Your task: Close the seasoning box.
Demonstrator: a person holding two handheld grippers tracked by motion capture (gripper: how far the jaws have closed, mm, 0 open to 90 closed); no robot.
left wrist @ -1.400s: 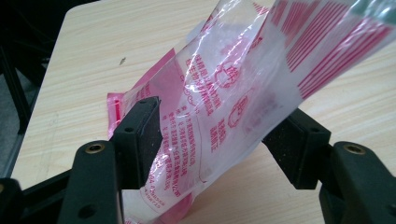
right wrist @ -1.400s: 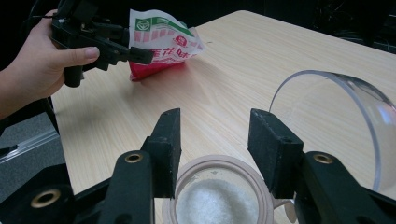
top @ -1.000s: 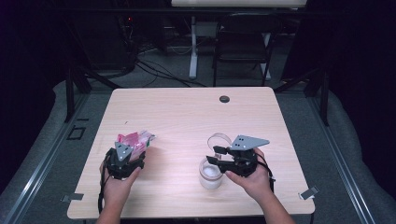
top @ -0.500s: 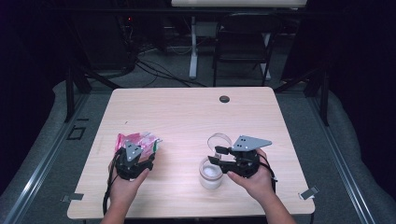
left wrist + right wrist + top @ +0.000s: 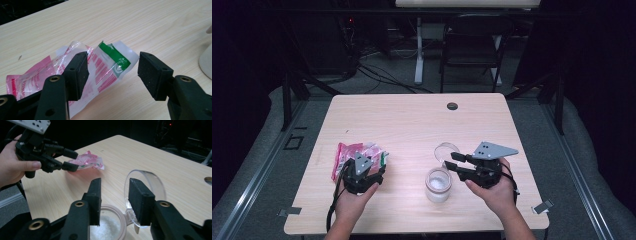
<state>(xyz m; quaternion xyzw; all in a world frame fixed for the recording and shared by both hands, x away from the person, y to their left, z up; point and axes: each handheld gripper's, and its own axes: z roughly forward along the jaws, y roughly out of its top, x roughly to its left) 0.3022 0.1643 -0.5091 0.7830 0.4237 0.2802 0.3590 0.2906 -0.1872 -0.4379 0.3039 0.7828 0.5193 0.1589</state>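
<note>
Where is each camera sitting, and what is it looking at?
High view: above the table, looking down; both forearms and hands show.
Left gripper view: rides the left gripper, facing the pink packet.
Right gripper view: rides the right gripper, over the open jar.
All three share the packet.

Glossy plastic packet [image 5: 100, 67] on matt wooden table [image 5: 412, 120].

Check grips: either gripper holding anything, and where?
Nothing is held. The left gripper is open over the pink packet, pads clear of it. The right gripper, jaws just closing, stands at the jar beside its hinged lid, gripping neither.
</note>
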